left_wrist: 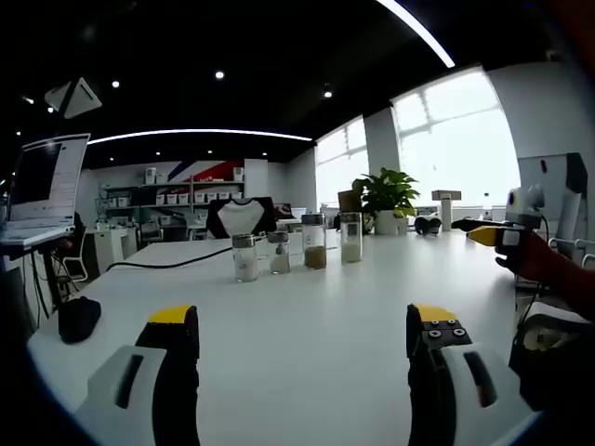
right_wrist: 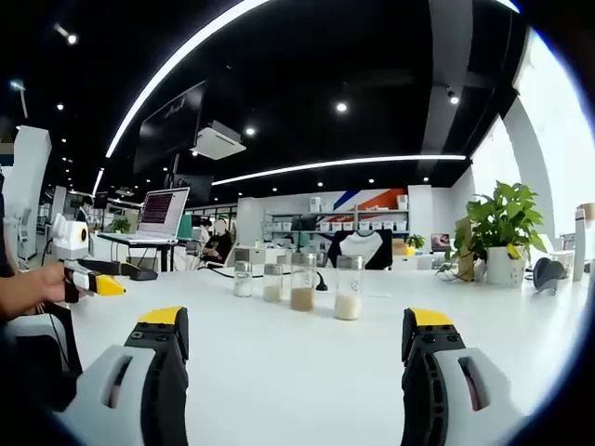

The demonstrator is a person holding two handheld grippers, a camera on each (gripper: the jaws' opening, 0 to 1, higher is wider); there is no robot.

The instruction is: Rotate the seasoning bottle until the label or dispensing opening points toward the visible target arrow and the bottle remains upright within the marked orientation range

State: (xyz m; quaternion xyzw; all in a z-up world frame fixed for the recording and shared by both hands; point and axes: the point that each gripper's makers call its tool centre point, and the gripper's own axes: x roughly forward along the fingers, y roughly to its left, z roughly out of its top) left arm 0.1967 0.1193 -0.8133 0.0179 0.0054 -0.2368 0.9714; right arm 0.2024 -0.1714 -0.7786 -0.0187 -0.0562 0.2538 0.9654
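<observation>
In the left gripper view, the left tool (left_wrist: 305,339) is seen low over the white worktop (left_wrist: 316,316), its two yellow-tipped jaws spread wide with nothing between them. Ahead of the jaws, well apart from them, four seasoning bottles stand upright in a row: a short bottle with white grains (left_wrist: 245,258), a second short bottle (left_wrist: 279,252) just beside it, a taller bottle with brown seasoning (left_wrist: 314,242), and a tall bottle with pale powder (left_wrist: 350,238) at the far end of the row. To the left of the left tool a small black object (left_wrist: 78,318) lies on the worktop, and a black cable (left_wrist: 177,257) runs behind the bottles. A laptop (left_wrist: 42,190) is seen further left, and a potted plant (left_wrist: 388,199) beyond the bottles to the right. The right tool (left_wrist: 497,232) is held by a hand (left_wrist: 548,265) at the right side of this view.

In the right gripper view, the right tool (right_wrist: 296,339) is likewise low over the worktop, jaws spread and empty. The same four bottles are seen ahead of it, the pale-powder bottle nearest and slightly right of centre. The left tool comes in from the left, held by a hand (right_wrist: 28,290). No arrow mark can be made out on the worktop.
</observation>
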